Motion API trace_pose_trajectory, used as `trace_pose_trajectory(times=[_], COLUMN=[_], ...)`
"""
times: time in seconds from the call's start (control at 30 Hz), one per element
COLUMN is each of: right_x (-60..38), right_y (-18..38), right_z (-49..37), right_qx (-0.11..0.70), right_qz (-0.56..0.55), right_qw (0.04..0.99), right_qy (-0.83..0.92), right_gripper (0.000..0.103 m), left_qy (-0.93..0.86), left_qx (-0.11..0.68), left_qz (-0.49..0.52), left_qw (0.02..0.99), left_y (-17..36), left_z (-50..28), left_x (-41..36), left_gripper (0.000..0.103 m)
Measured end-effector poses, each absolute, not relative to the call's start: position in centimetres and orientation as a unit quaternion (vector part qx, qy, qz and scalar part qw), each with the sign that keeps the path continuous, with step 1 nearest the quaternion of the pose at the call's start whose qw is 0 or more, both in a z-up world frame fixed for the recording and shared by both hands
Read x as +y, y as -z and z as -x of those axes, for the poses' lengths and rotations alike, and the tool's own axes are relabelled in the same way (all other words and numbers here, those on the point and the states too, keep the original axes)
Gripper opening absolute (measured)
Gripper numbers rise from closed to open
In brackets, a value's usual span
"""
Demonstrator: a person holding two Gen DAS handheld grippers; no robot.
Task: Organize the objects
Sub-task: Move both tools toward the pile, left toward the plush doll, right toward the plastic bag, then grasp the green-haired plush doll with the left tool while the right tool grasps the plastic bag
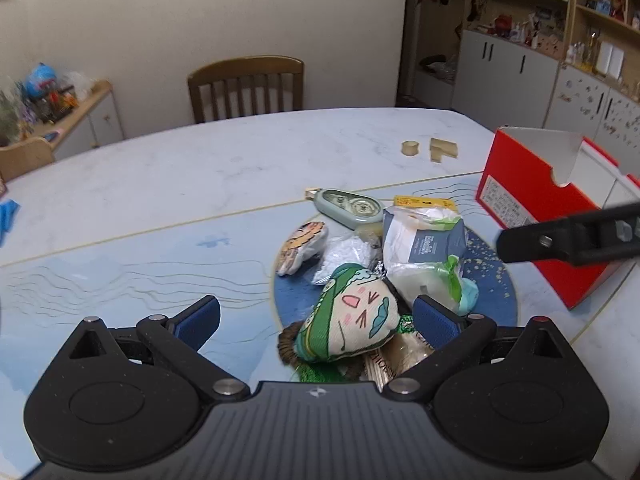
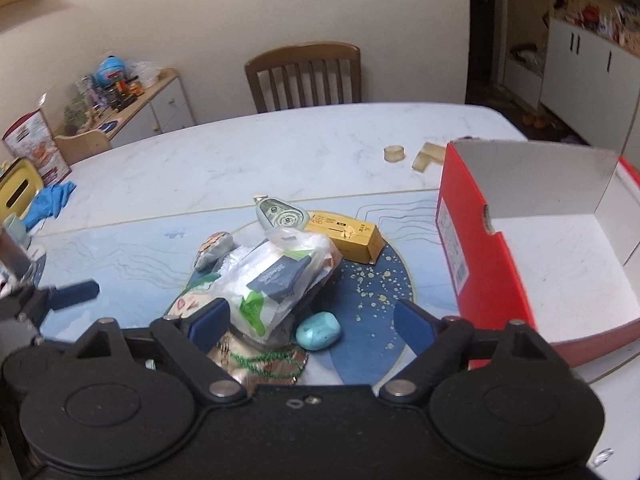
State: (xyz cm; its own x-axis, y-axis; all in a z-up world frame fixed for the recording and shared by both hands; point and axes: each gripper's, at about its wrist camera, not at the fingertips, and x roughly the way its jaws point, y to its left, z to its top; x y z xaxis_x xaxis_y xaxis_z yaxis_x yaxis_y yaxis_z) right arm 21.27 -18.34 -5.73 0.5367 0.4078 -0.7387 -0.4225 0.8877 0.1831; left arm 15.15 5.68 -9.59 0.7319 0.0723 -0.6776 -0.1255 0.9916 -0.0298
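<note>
Blue-padded jaws of the left gripper point(image 1: 316, 322) stand wide, holding nothing, w/ the green face pouch point(image 1: 352, 320) lying between the pads at the pile's near edge, so probably the first pick. Right gripper point(image 2: 310, 326) is also wide and empty, over the turquoise stone point(image 2: 318, 331) and the plastic bag point(image 2: 280, 276). Things sit heaped on the table's blue circle point(image 2: 380, 280), i.e. unsorted. Behind the pile: tape dispenser point(image 2: 280, 216), yellow box point(image 2: 352, 240). Red box point(image 2: 540, 240) is open and bare inside, just right of the pile, likely the drop spot. Far off: two wooden bits point(image 1: 430, 149), chair point(image 1: 246, 88).
</note>
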Motion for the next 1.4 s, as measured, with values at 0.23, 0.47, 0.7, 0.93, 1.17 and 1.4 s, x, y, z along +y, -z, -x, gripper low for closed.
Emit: trace_pose_trajectory(times=[0.23,0.47,0.7,0.93,1.17,1.4], right_x=[-16.6,-15.1,-14.4,-13.9,-13.8,-14.2], right_y=[7.0,8.9,10.2,11.1,10.6,9.1], right_z=[-24.0,-25.8,-26.7,-27.0,-26.8,-26.2], right_qx=[0.444,0.478,0.503,0.522,0.519,0.503], right_qz=[-0.017,-0.027,-0.048,-0.073,-0.082,-0.083], right_qw=[0.867,0.853,0.839,0.824,0.826,0.835], right_qy=[-0.224,-0.209,-0.201,-0.207,-0.203,-0.207], right_gripper=[0.081,0.075,0.072,0.056,0.032,0.025], left_qy=[-0.018,0.014,0.028,0.046,0.053,0.073], left_qx=[0.383,0.402,0.417,0.437,0.437,0.421], left_qz=[0.082,0.109,0.133,0.161,0.157,0.166], left_qw=[0.92,0.909,0.898,0.884,0.884,0.889], left_y=[10.8,11.8,12.7,13.5,13.3,12.2], left_z=[-16.9,-18.3,-19.2,-19.9,-20.0,-19.4], left_x=[7.7,8.0,8.6,9.0,8.8,8.7], left_gripper=[0.102,0.102,0.098,0.07,0.061,0.058])
